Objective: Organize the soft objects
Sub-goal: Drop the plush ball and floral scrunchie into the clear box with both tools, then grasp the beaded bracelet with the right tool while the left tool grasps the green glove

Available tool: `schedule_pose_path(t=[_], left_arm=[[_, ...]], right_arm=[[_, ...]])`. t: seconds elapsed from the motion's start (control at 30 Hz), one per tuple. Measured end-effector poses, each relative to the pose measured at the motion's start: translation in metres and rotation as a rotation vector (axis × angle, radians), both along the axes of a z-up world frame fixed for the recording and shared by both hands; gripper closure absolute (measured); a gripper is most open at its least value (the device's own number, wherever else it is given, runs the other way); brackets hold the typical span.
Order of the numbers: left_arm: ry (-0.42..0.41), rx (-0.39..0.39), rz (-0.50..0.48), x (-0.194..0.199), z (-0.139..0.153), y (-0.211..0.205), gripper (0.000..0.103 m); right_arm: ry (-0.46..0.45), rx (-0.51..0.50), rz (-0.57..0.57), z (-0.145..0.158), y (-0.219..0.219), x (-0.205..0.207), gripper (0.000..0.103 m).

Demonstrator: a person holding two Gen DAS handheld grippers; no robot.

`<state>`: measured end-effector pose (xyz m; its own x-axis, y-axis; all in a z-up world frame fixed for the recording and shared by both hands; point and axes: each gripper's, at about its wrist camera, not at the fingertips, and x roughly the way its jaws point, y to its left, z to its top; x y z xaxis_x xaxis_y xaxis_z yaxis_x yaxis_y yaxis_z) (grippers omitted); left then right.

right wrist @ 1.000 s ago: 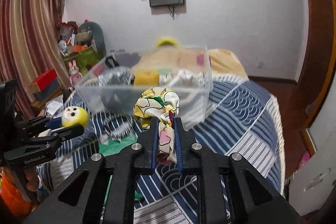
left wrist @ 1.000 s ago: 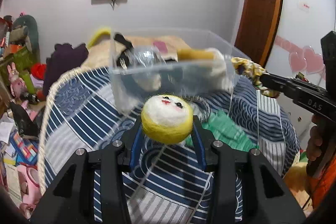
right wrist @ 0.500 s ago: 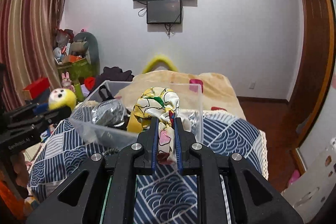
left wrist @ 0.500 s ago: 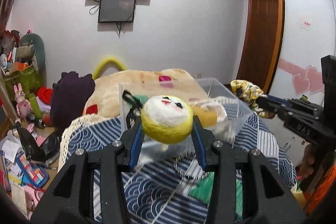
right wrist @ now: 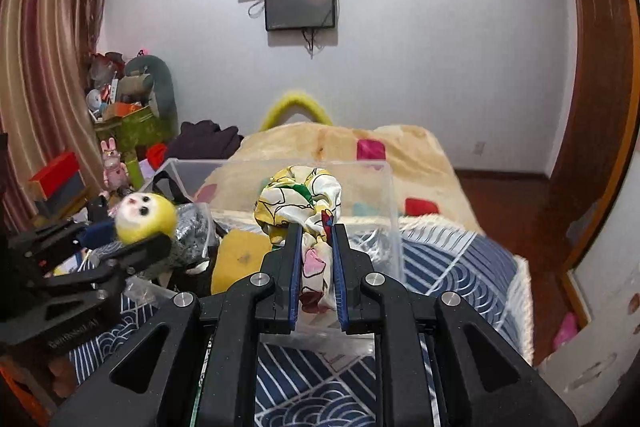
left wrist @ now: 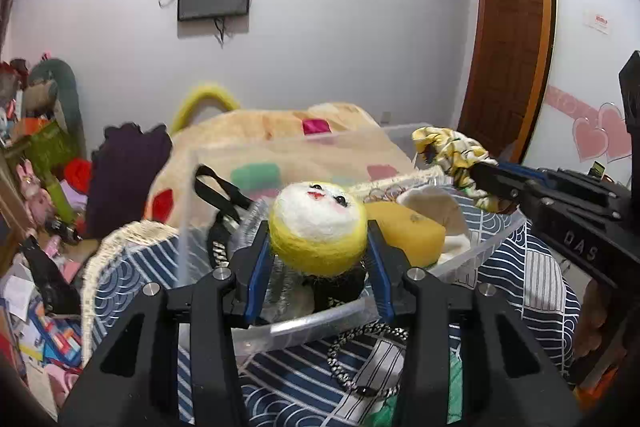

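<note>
Both tools now over the clear bin, ready to drop.

Left tool (left wrist: 318, 247) clamps the felt doll head (left wrist: 318, 229), right tool (right wrist: 316, 247) pinches the floral scrunchie (right wrist: 300, 201); a second ago both hung short of the bin (right wrist: 394, 219), now above its contents on the bed (right wrist: 452, 259).

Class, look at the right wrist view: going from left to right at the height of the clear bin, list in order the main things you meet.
Left tongs holding the felt doll head → yellow sponge → floral scrunchie in the right tongs → the clear bin's right wall → blue patterned bedspread.
</note>
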<state>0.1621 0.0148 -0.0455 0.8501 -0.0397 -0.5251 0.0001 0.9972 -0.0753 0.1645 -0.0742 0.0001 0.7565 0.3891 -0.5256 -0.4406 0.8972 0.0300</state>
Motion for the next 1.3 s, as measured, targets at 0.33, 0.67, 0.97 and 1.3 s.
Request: schedule_pose_path(t=[0.33,0.67,0.97,1.3], left_arm=[[0.06,-0.055,-0.02,0.013,-0.012,-0.001,0.058],[0.03,-0.034,-0.019,-0.006,-0.001,-0.005,0.025],[-0.015,-0.038,-0.005,-0.041,0.01,0.005,0.01],[0.039,-0.066,0.01,-0.068,-0.019,0.023,0.01]], right_arm=[[0.045,-0.041,-0.004,-0.015,0.004,0.003,0.079],[-0.002,-0.047,0.015,-0.001,-0.001,-0.012,0.05],[-0.042,-0.005,0.037,0.013,-0.012,-0.037,0.038],[0.057,-0.034,0.139,-0.021,0.004,-0.05,0.04]])
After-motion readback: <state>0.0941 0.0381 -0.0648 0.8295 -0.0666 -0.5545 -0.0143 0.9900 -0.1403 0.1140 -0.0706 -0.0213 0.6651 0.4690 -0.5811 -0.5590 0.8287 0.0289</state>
